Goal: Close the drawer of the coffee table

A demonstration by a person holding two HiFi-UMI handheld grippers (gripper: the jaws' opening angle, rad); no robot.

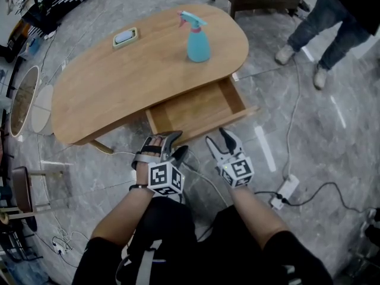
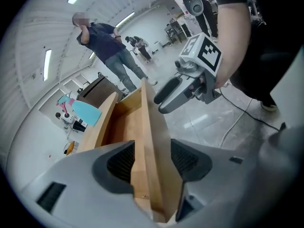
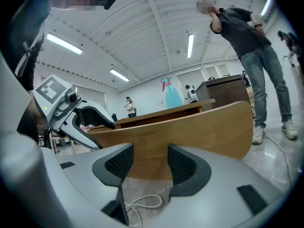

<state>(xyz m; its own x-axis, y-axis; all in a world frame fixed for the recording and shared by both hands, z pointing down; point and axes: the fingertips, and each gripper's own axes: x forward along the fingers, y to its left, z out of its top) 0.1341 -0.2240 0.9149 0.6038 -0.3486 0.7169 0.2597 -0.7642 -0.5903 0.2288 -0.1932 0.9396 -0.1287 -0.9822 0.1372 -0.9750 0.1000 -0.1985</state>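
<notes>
Left claw [image 1: 176,143] gapes astride the drawer [image 1: 199,108] front; right claw [image 1: 217,138] released, facing it.

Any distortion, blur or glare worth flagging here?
Head view: sharp, evenly lit, soft sheen on the floor. Left gripper view: heavy fisheye, dark corners, drawer front slightly soft. Right gripper view: fisheye bows the drawer front, ceiling lights blown out.

The oval light-brown wooden table [image 1: 107,88] and its open drawer [image 1: 196,111] look smooth, matt. The grey marbled stone floor [image 1: 332,129] shines glossy.
</notes>
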